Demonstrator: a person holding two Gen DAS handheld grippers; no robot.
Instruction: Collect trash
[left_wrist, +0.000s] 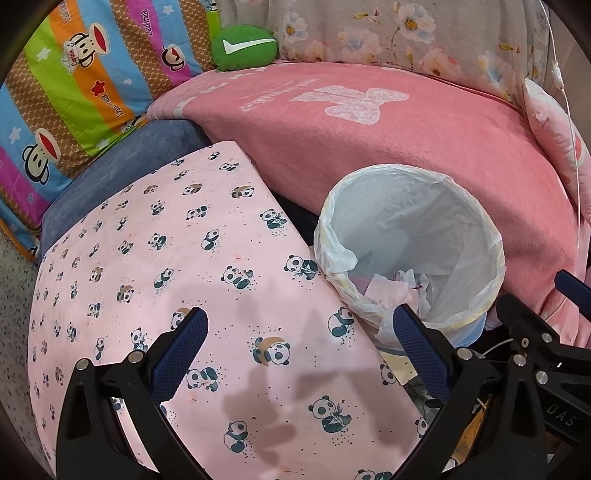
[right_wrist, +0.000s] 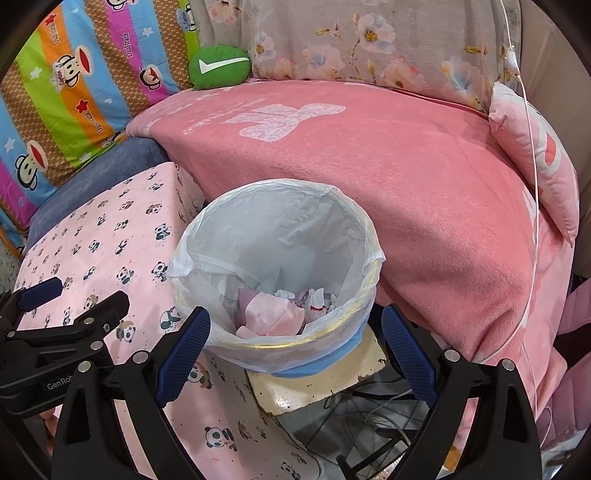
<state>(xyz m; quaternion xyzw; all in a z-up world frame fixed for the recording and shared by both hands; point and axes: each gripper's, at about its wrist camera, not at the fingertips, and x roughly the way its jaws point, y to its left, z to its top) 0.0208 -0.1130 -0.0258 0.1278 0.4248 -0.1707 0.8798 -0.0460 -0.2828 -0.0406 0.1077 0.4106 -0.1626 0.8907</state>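
Left gripper (left_wrist: 301, 338) released, blue-padded fingers (left_wrist: 184, 347) spread wide with nothing between them, hovering above the panda-print cloth (left_wrist: 155, 266) that covers the worktop. Just past the right-hand finger of that pair, the trash bin (left_wrist: 476, 291), lined with a thin white bag (left_wrist: 424, 214), standing off the edge of the cloth. Right gripper (right_wrist: 295, 338) likewise released, fingers (right_wrist: 406, 350) parted and empty, framing the near rim of the same trash bin (right_wrist: 295, 345); bin directly ahead between the two fingers, upright, resting on a worn cream-coloured stand (right_wrist: 317, 380). Inside the bin, at the bottom, crumpled pink and white paper scraps (right_wrist: 273, 314). Below the right-hand finger, a tangle of cables (right_wrist: 369, 410) on the floor. To the left of the fingers in the right wrist view, the other gripper's black frame over the cloth. Beyond the bin, a pink blanket (right_wrist: 388, 166) spread over a bed; on its far right a small pink pillow (right_wrist: 535, 166) with a thin white cord (right_wrist: 532, 147) hanging across it. Farther back, a floral fabric (right_wrist: 369, 37), a green cushion (right_wrist: 219, 66) with a white tick, and a striped monkey-print quilt (right_wrist: 74, 74) at far left.
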